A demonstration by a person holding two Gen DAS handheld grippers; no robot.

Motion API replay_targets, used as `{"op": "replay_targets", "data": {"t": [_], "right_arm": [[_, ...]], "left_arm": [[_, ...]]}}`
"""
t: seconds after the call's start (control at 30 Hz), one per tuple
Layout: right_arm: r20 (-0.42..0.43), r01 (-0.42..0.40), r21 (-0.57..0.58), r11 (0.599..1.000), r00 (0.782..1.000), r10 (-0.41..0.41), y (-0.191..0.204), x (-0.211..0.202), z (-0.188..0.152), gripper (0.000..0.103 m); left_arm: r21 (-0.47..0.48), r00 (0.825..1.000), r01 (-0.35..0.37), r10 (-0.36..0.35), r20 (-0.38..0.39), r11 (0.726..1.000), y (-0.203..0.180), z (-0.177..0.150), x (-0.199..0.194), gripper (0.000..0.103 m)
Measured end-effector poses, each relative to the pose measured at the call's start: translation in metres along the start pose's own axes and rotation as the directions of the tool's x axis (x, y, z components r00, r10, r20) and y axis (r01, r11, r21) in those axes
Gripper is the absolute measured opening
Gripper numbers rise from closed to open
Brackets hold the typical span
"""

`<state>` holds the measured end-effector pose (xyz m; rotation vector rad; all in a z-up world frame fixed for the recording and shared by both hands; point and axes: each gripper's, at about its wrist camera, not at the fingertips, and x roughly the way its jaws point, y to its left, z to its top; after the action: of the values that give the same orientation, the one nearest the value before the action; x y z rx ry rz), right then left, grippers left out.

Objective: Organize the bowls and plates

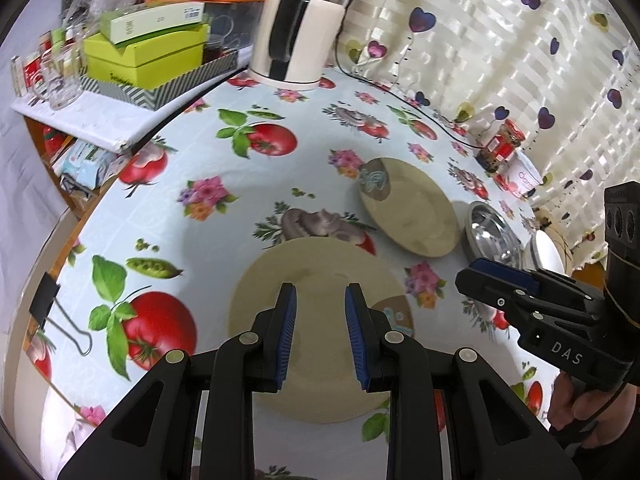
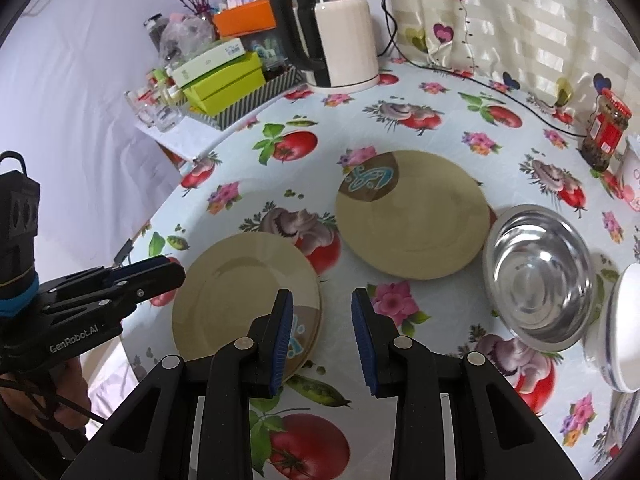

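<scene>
Blue-padded fingers of the left gripper (image 1: 321, 300) stand parted over the near tan plate (image 1: 320, 276), holding nothing; whether they touch the plate cannot be told. From the right wrist view, the right gripper (image 2: 321, 304) is likewise open and empty, its left finger over the near plate's (image 2: 240, 280) patterned edge, its right finger over the bare tablecloth (image 2: 440, 152). A second tan plate (image 2: 416, 220) lies flat farther back, apart from the first. Just to its right sits a steel bowl (image 2: 540, 276), and beside that, at the frame edge, a white bowl (image 2: 624, 320). An electric kettle (image 2: 340, 32) stands at the far end of the table, with a red-lidded jar (image 2: 606, 132) near the curtain (image 2: 540, 20).
</scene>
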<state>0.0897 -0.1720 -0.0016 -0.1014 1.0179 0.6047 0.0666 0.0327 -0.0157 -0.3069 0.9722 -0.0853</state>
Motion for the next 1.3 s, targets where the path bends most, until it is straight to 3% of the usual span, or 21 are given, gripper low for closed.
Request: {"op": "replay_targets", "data": {"t": [1.3], "right_arm": [[0.034,0.035,0.011,0.999,0.999,-0.035,-0.043,-0.007,0.031,0.031]], "left_arm": [[0.03,0.998,0.052,-0.051,-0.025,0.998,-0.038,0.042,0.038,0.026]]}}
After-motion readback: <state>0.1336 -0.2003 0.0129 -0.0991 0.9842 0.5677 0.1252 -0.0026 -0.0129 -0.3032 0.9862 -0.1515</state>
